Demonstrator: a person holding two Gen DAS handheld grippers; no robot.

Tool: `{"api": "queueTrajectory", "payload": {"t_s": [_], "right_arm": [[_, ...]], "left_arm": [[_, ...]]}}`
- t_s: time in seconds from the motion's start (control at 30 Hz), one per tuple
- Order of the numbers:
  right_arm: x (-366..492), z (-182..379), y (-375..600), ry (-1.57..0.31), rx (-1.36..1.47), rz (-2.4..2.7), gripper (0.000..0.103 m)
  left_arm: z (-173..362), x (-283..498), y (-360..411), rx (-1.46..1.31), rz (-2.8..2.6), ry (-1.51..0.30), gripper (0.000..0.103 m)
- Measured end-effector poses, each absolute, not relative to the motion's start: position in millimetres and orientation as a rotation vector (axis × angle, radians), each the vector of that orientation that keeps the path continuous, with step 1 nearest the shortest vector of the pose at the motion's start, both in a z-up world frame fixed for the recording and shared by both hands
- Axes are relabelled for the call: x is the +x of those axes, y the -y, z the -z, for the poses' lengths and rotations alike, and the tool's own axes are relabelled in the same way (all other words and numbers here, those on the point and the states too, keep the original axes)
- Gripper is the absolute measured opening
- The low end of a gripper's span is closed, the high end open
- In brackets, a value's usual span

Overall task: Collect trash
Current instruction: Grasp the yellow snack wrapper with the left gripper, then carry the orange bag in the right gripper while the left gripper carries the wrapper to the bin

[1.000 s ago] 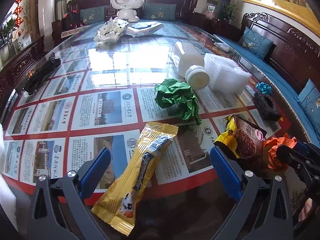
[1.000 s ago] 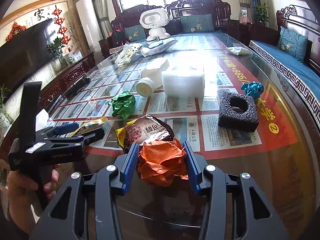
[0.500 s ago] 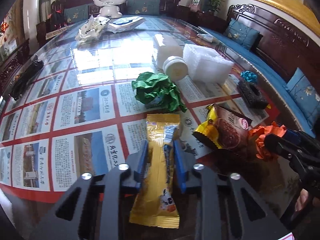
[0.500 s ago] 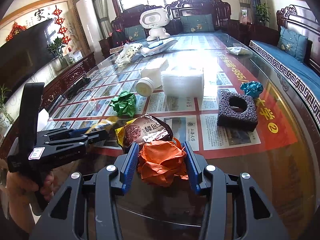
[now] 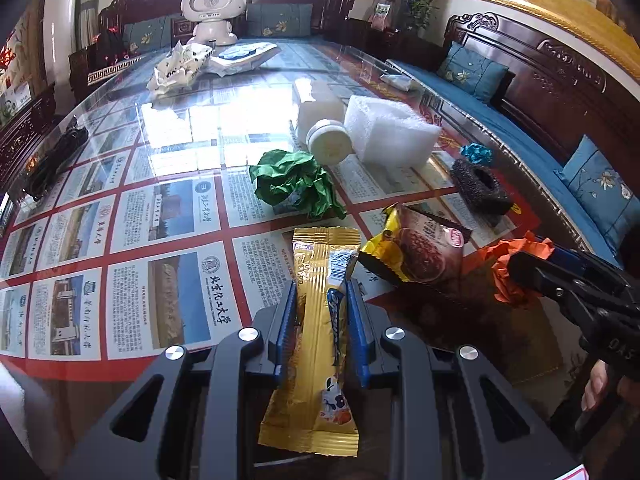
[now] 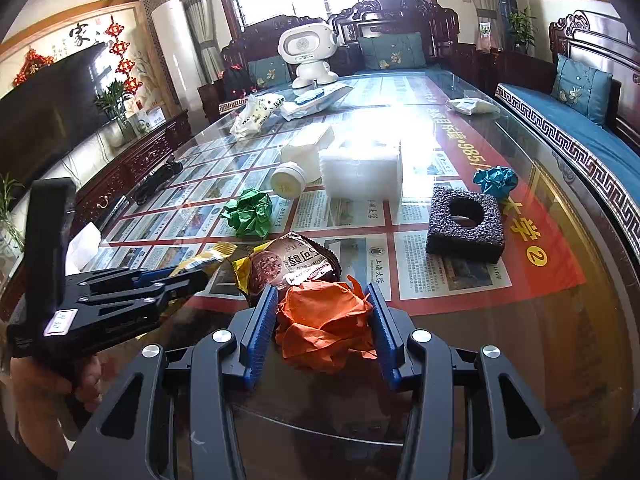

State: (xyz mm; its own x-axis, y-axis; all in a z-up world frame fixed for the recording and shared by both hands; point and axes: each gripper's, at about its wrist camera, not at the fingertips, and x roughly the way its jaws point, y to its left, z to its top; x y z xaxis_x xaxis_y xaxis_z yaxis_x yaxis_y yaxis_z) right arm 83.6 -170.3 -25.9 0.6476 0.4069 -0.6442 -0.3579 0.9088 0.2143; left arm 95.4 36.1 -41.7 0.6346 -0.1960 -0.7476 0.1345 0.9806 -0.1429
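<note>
Left wrist: left gripper [image 5: 320, 300] jaws clamped on gold wrapper [image 5: 316, 344], seemingly lifted; right gripper [image 6: 322, 312] jaws pinching orange paper wad [image 6: 324, 324]

Middle of long gold foil snack wrapper [image 5: 316, 320] hidden behind blue pads of left gripper [image 5: 321, 296]; in right wrist view only its crinkled far end pokes past that gripper.
Near side of crumpled orange paper ball [image 6: 324, 324] tucked behind right gripper [image 6: 322, 300].
Brown-and-yellow snack packet [image 6: 280, 266] partly covered by orange ball, print too small to read.
Person's hand [image 6: 48, 384] cut off at left edge.
Posters under glass tabletop [image 5: 168, 216]: text unreadable, far end washed out by glare.
</note>
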Motion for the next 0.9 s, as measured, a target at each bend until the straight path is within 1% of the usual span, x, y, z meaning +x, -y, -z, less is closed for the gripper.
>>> {"api": "queueTrajectory", "payload": {"t_s": [0.3, 0.53, 0.7, 0.9], "right_arm": [[53.0, 9.1, 177.3, -0.714, 0.068, -0.432, 0.044], [3.1, -13.1, 194.1, -0.666, 0.062, -0.435, 0.044], [-44.4, -18.6, 211.5, -0.651, 0.069, -0.440, 0.044], [-99.9, -10.0, 228.3, -0.673, 0.076, -0.457, 0.044]], "left_arm": [[19.9, 50.7, -13.4, -0.050, 0.244, -0.820, 0.026], [9.8, 3.8, 7.8, -0.046, 0.314, -0.804, 0.026], [12.2, -36.2, 29.2, -0.016, 0.364, -0.809, 0.026], [25.3, -86.9, 56.4, 0.001, 0.436, -0.834, 0.026]]}}
